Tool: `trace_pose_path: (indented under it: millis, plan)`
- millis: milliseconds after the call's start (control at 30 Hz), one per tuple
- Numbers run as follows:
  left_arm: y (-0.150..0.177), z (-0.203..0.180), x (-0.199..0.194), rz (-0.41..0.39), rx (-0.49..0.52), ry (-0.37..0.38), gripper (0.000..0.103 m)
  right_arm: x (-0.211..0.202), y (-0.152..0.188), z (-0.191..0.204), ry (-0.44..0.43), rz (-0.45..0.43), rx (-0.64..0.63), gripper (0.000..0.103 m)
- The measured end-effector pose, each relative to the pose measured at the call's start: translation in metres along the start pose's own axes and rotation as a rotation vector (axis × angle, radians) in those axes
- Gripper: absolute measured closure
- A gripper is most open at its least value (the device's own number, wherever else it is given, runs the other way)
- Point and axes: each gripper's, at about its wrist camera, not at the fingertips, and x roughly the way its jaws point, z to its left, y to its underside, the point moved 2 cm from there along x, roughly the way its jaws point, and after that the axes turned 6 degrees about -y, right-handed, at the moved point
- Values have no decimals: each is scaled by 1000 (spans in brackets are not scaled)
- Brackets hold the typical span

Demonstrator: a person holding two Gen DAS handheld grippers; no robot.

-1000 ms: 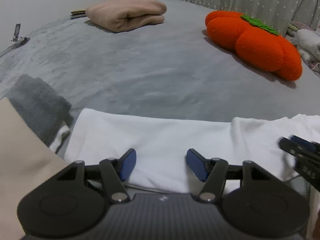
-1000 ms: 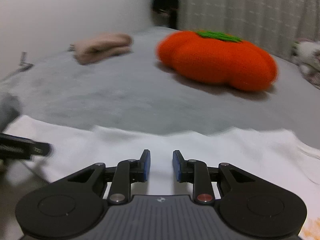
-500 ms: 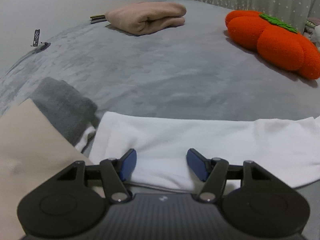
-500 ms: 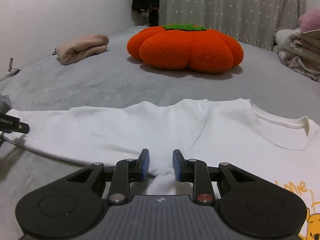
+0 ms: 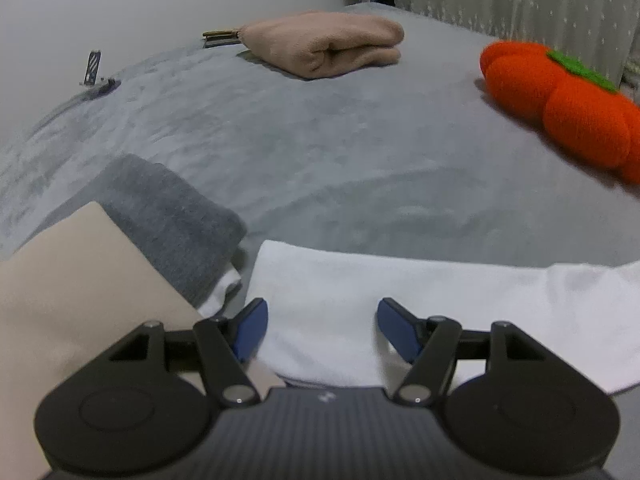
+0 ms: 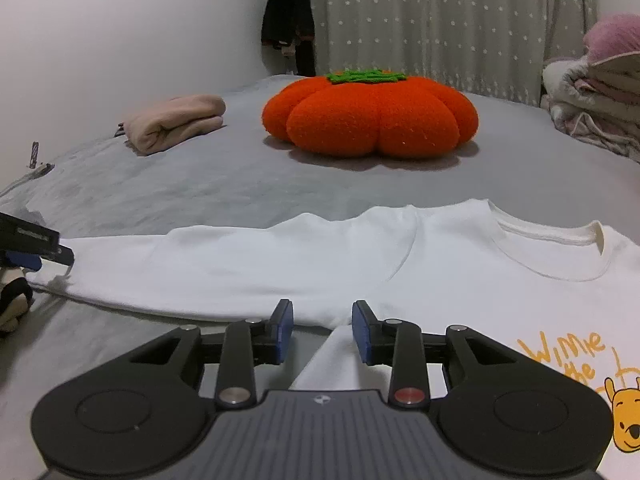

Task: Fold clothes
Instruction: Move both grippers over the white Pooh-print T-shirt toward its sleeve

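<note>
Since a second ago both grippers have drawn back, and the white T-shirt [image 6: 400, 256] now lies spread on the bed [image 6: 240, 184], sleeve out, unfolded. Left gripper [image 5: 320, 330] gapes wide and empty; right gripper [image 6: 322, 330] is part-open over cloth, its hold unclear. Folded clothes [image 5: 72, 280] lie beside.

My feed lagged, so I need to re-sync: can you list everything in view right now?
T-shirt: 1, white with yellow print, spread flat on the near part of the bed.
Bed: 1, grey cover.
Pumpkin cushion: 1, orange with green top, mid bed.
Rolled blanket: 1, beige, far left.
Folded stack: beige over grey, near left.
Pile of fabric: pink and pale, far right.
Curtain: grey, dotted, behind.
Left tongs: open over the sleeve end.
Right tongs: open at the shirt's near edge.
</note>
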Motion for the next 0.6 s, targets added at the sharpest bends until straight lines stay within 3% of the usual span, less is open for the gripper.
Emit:
trace_pose_path:
  millis: [67,200,233,333,467,600]
  plan:
    - [0,0,-1,-2,-2,1,39,0,-1,0,-1,0,2,70]
    - [-1,-9,-11,-49,-8,92,38,8,4,2,-11,34,-5,69]
    - [0,-14,-13,-59,11,99,37,11,6,4,-13,47,-11,65]
    - [4,-25,-8,-35,65,85,36,12,13,11,3,55,-60,62]
    - [6,-26,3,18,70,37,32,3,20,9,-9,57,-57,62]
    - [7,-27,3,18,73,22,32,-9,30,12,-11,67,-66,62]
